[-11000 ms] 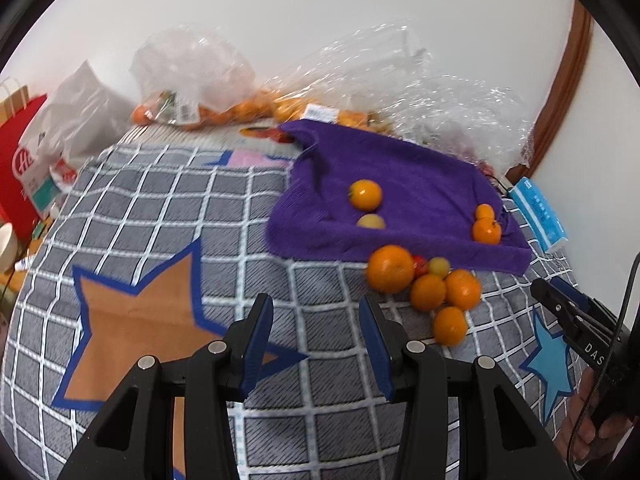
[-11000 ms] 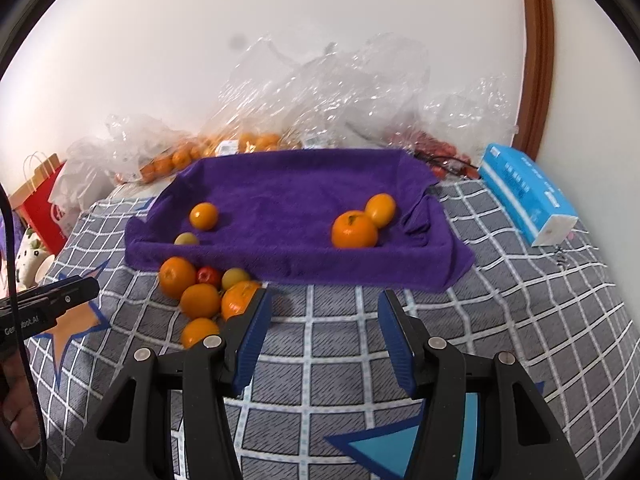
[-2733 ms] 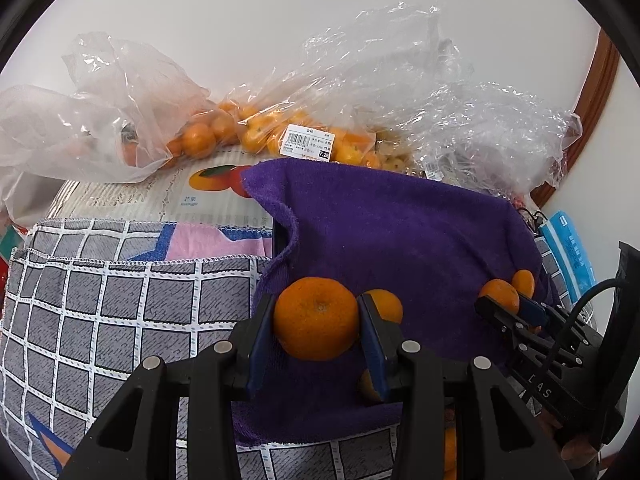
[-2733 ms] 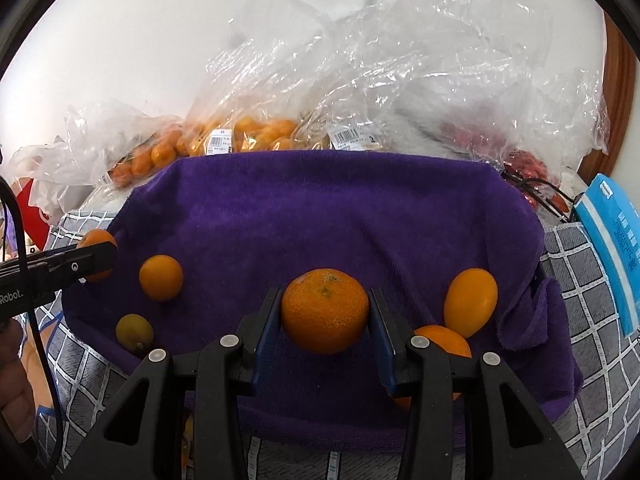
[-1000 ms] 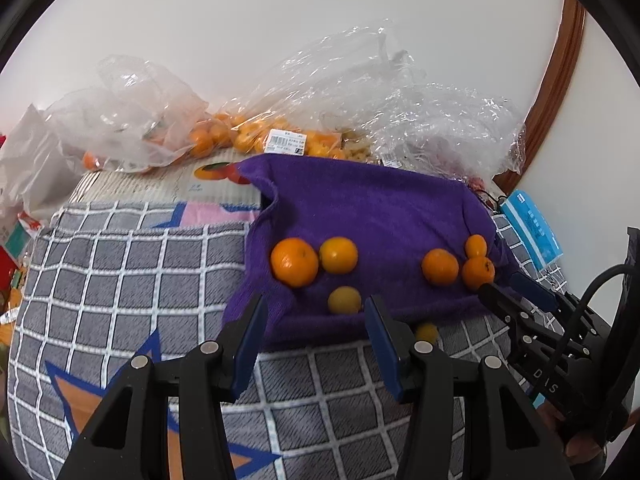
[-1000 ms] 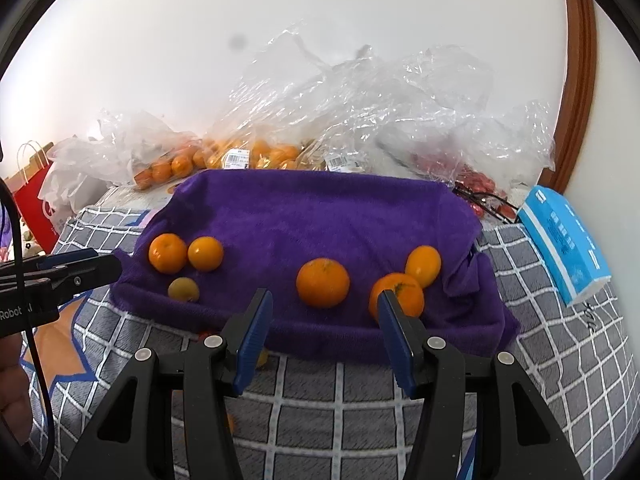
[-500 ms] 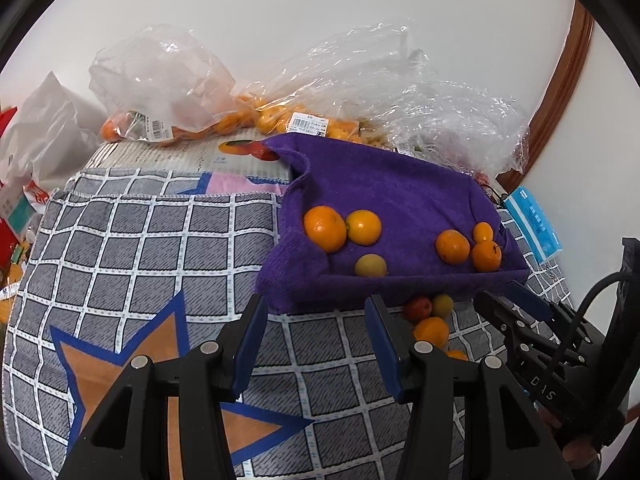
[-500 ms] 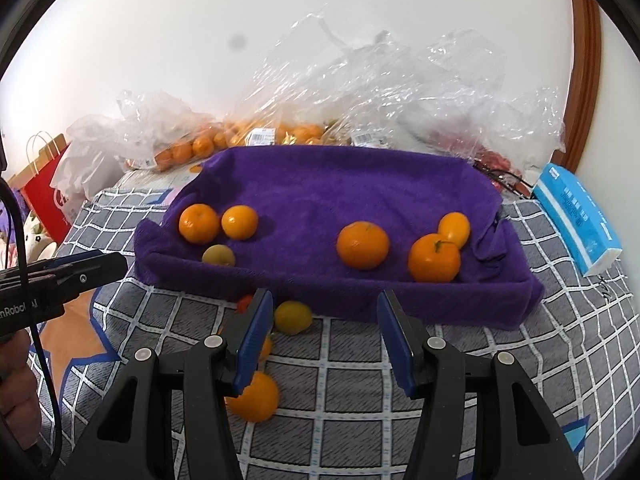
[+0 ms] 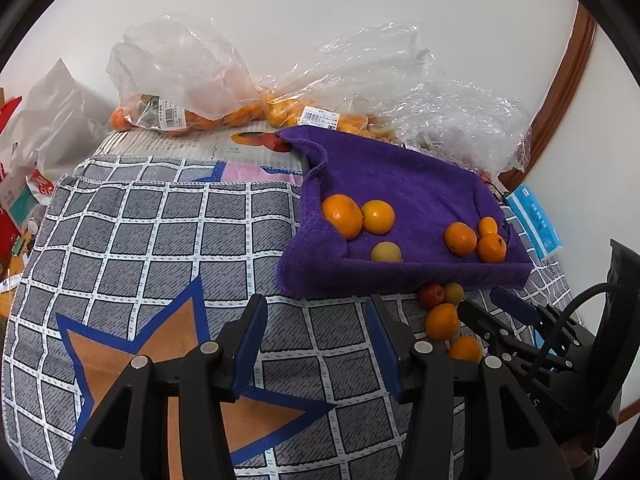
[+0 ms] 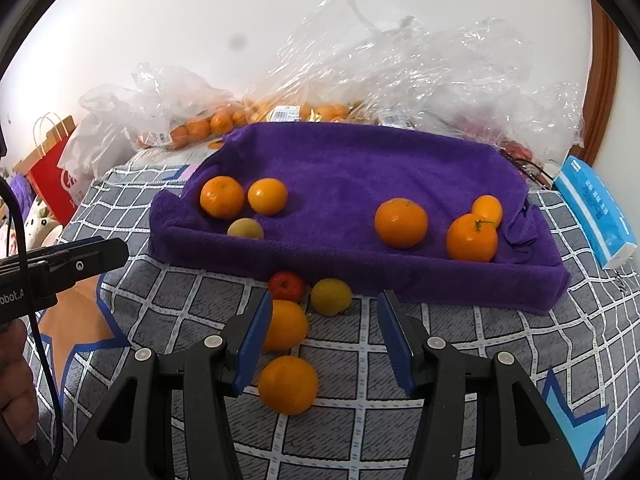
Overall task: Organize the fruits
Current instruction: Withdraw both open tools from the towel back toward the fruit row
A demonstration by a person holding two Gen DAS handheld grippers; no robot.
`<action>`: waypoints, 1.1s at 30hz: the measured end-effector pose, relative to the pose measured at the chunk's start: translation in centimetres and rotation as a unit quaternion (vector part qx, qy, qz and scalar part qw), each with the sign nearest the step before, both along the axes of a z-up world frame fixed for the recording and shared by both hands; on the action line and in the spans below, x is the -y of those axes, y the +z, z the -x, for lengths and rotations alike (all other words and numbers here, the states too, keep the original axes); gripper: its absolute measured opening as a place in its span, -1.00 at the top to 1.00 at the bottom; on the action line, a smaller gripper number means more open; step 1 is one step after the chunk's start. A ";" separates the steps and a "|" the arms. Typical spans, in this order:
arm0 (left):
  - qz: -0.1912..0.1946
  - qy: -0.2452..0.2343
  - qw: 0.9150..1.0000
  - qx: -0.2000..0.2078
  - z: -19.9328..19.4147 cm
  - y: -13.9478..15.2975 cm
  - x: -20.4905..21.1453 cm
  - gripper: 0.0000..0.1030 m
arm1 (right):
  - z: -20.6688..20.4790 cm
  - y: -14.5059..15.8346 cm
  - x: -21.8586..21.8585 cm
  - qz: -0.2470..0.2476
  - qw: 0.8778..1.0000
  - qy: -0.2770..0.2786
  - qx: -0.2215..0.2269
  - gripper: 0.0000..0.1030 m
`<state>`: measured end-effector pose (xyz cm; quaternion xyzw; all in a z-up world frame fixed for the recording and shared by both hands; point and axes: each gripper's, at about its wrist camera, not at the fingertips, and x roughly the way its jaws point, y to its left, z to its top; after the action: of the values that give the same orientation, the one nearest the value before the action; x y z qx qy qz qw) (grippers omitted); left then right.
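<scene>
A purple towel (image 10: 352, 168) lined like a tray holds several fruits: two oranges (image 10: 222, 196) and a small yellow fruit (image 10: 245, 229) at its left, three oranges (image 10: 401, 222) at its right. In front of it on the checked cloth lie two oranges (image 10: 287, 384), a red fruit (image 10: 286, 285) and a yellow fruit (image 10: 331, 296). My right gripper (image 10: 322, 334) is open and empty just above these loose fruits. My left gripper (image 9: 314, 336) is open and empty over the checked cloth, left of the loose fruits (image 9: 442, 320).
Clear plastic bags of oranges (image 9: 192, 80) and crumpled wrap (image 10: 420, 72) pile up behind the towel against the wall. A blue tissue pack (image 10: 596, 208) lies right of the towel. A red paper bag (image 10: 48, 168) stands far left. A hand (image 10: 16, 380) holds the left gripper.
Both grippers have drawn back from the towel and sunk a little. The loose fruits in front of the towel have come into full view, now close under the right gripper.
</scene>
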<state>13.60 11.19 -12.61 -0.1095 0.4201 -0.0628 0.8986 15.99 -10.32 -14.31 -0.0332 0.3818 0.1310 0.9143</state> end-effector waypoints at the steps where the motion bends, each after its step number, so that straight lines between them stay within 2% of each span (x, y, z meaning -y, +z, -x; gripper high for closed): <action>1: 0.000 0.000 1.000 -0.001 0.0 -0.1 0.0 0.06 | 0.0 -0.1 -0.1 0.001 1.000 0.001 -0.001 -0.05; 20: 0.000 0.016 1.000 -0.012 0.4 -0.6 -0.8 0.06 | 0.4 -0.8 -1.0 -0.009 1.000 0.027 -0.010 -0.05; 33: -0.002 0.035 0.999 -0.026 0.7 -1.3 -1.8 0.06 | 0.2 -1.7 -3.2 -0.004 0.998 0.059 -0.022 -0.02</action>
<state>12.91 12.96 -13.95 -0.1240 0.4397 -0.0279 0.8891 15.84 -7.09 -16.02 -0.0492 0.3988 0.1870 0.8964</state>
